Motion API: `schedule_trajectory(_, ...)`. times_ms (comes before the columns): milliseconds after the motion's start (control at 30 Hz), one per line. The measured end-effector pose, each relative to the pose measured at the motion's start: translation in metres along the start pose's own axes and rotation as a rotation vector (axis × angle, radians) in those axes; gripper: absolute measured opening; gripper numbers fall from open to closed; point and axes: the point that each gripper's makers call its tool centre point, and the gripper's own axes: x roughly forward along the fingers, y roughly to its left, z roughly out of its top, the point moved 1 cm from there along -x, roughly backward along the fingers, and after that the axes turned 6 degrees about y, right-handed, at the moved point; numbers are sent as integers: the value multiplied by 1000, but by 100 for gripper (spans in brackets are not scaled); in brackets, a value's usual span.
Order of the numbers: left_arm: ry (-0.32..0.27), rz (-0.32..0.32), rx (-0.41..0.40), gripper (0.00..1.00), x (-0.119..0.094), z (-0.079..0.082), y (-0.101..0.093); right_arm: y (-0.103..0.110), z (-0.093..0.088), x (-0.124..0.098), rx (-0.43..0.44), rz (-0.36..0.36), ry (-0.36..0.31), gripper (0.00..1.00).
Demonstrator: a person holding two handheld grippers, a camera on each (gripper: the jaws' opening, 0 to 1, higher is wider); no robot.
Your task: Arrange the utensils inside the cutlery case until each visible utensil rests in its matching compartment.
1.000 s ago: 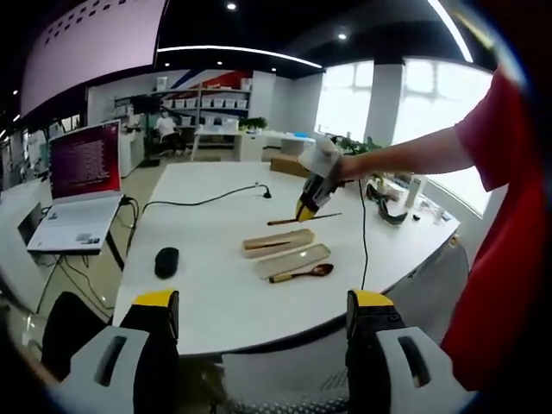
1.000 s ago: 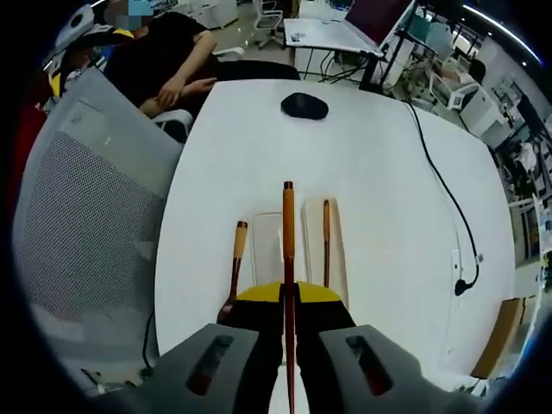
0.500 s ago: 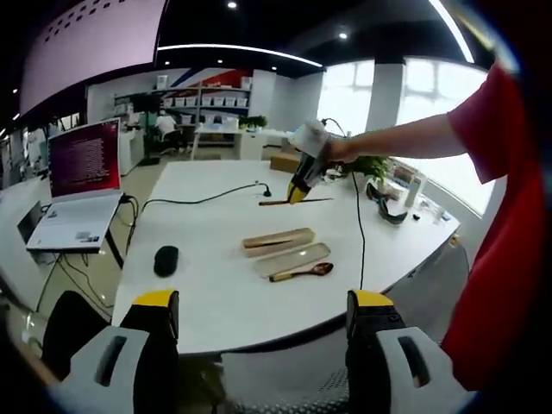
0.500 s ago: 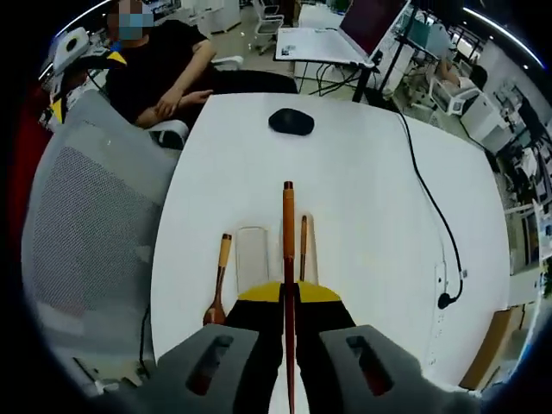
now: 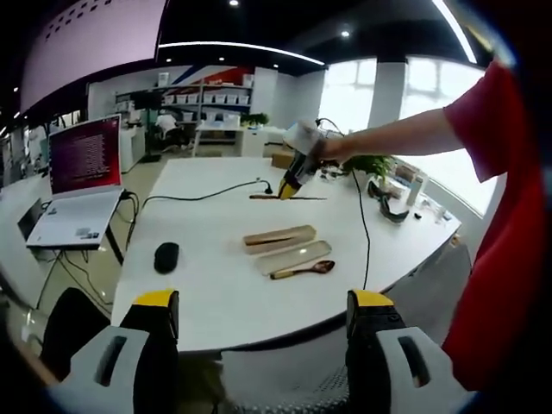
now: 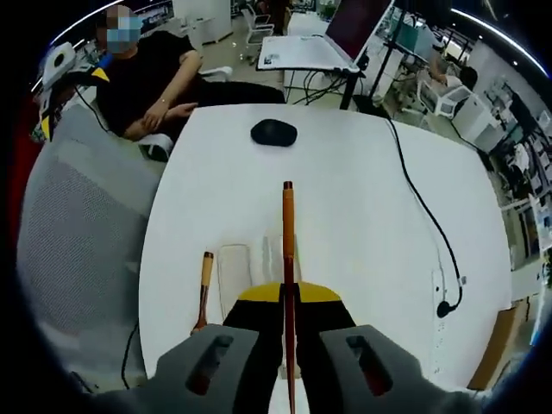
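Standing by the white table [image 5: 207, 224], I see an open office with shelves, bright windows and a laptop [image 5: 79, 185] on a side stand. The right gripper [image 6: 288, 297] is clamped on a thin wooden utensil [image 6: 287, 226], held well above the tabletop. Below it lies the cutlery case [image 5: 291, 256], with a wooden lid [image 5: 278, 237] beside it and a wooden spoon [image 5: 302, 271] just beside its near edge. The left gripper [image 5: 263, 323] hangs at the table's edge, jaws wide apart. A black mouse [image 5: 166, 256] and black cable [image 5: 203, 196] rest on the table.
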Motion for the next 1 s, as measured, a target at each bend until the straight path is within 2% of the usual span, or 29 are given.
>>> schedule_trajectory(100, 14, -2, -2, 82, 2, -2, -4, 0, -4, 11, 10, -10, 9, 0)
schedule_trajectory(167, -23, -16, 3, 82, -1, 4, -9, 2, -4, 16, -12, -19, 2, 0)
schedule_trajectory(333, -35, 36, -25, 75, -4, 7, 0, 1, -11, 29, -42, -20, 11, 0)
schedule_trajectory(467, -46, 31, -59, 75, -8, 7, 1, -4, -11, 35, -42, -25, 17, 0)
schedule_trajectory(633, -17, 28, -57, 77, -8, -1, -4, -6, -12, 45, -30, -15, 6, 0)
schedule_trajectory(1000, 1, 76, -70, 77, -16, -6, -6, -2, -35, 76, -41, -1, 26, 1)
